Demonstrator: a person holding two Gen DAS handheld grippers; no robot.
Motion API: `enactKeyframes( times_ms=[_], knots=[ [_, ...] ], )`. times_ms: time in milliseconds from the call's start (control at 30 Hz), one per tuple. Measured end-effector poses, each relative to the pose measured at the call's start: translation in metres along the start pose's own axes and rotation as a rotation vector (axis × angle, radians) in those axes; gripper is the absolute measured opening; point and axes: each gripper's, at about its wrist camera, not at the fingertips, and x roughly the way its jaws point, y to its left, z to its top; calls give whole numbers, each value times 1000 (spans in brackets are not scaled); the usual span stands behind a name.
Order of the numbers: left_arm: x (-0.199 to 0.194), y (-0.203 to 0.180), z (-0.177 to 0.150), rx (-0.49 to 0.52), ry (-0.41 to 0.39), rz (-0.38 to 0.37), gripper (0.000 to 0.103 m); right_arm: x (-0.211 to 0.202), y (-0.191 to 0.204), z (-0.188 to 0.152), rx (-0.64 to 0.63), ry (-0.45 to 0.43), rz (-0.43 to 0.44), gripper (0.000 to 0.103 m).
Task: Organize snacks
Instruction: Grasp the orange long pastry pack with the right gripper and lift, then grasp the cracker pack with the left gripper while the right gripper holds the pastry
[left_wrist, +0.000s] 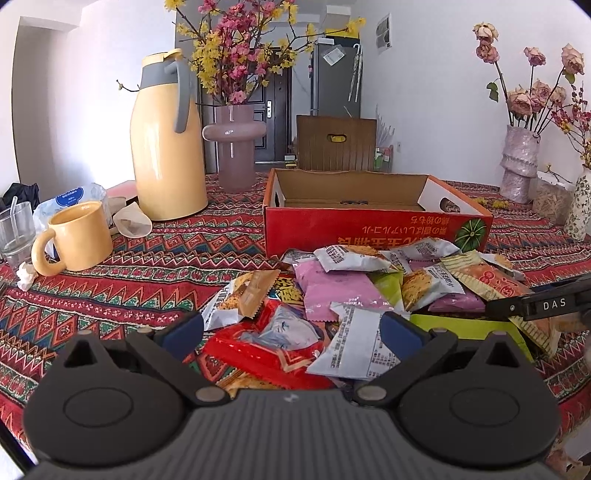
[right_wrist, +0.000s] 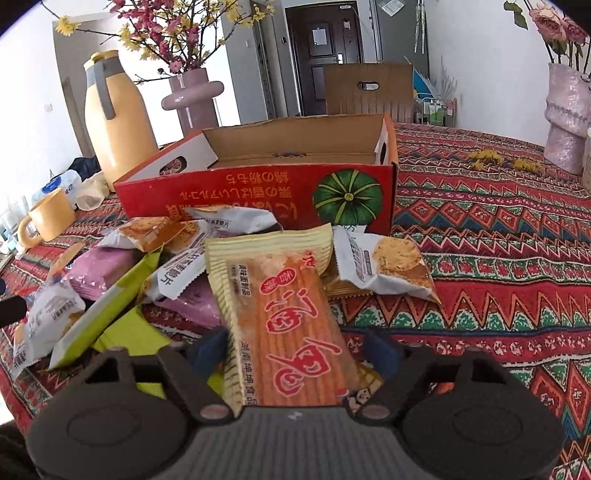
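Snack packets (left_wrist: 369, 288) heaped before the open box (left_wrist: 376, 225), mug (left_wrist: 77, 240) and flask (left_wrist: 166, 147) at left

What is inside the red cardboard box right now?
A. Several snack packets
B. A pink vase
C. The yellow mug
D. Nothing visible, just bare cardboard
D: both wrist views show the red cardboard box open with a bare interior, while the snack packets lie piled in front of it.

Toward the surface's far left corner you have a tall yellow thermos jug (left_wrist: 168, 144), a mauve glass vase of blossom branches (left_wrist: 234, 147) beside it, and nearer the left edge a yellow ceramic mug (left_wrist: 79, 236) beside a clear drinking glass (left_wrist: 14, 229).
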Motion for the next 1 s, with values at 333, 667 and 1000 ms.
enactKeyframes(
  times_ms=[333,667,1000],
  knots=[
    [-3,7,0,-14,14,10,103,-21,10,-3,-30,-57,27,35],
    [-2,27,1,-40,33,43,103,-66,27,-18,-12,-266,-25,35],
    [40,58,30,-53,98,26,103,-70,31,-30,53,-315,-62,35]
  ],
)
